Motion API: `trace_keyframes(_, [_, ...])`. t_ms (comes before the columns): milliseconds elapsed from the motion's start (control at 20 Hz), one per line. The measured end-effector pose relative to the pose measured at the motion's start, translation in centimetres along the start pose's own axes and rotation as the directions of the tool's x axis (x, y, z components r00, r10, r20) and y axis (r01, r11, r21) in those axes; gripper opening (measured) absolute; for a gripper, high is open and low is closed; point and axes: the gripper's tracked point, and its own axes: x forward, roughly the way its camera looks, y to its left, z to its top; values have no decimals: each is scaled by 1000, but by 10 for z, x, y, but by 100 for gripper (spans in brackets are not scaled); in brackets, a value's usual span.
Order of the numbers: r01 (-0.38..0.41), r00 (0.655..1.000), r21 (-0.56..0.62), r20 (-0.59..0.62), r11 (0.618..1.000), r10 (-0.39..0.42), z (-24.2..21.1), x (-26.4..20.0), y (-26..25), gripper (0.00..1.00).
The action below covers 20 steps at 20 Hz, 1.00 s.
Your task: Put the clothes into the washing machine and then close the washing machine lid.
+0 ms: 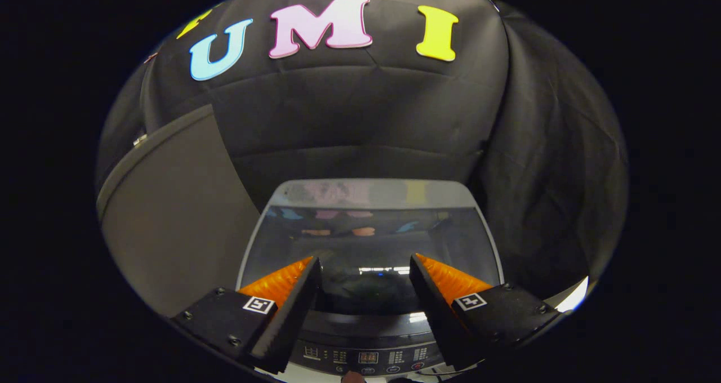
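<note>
The gripper (365, 281) hangs over the washing machine (369, 293) with its fingers spread wide and nothing between them. Through the gap between the fingers lies the dark glass lid (369, 242), which looks to be down flat over the tub, its pale frame running round it and the booth's wall mirrored in the glass. Just under the fingers, at the near end of the machine, sits the control panel (366, 357) with its small display and rows of buttons. To the left of the machine stands a plain grey panel (169, 219); black cloth hangs behind and to the right.

With the lid apparently shut and the fingers empty, the task seems to be at or near its end. No clothes can be made out: the glass is dark and full of reflections, so whether anything lies in the tub cannot be told. Whether the lid is fully latched is also unclear, and the near edge of the machine is cut off.
</note>
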Motion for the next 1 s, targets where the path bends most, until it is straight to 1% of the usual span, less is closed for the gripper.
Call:
trace_keyframes(100, [-10,997,17,82,1000,9,35,-18,5,100])
trace_keyframes(250, [-24,974,24,226,999,18,94,-61,13,100])
trace_keyframes(350, [-33,947,14,320,999,27,132,-83,21,100])
trace_keyframes(550, [-63,883,-6,465,998,58,191,-133,37,99])
trace_keyframes(750, [-91,827,6,557,996,72,229,-166,46,99])
trace_keyframes(850, [-93,813,10,579,996,70,238,-178,45,99])
trace_keyframes(950, [-95,809,19,584,995,66,241,-182,43,99])
trace_keyframes(1000, [-98,802,19,594,995,68,243,-184,44,99])
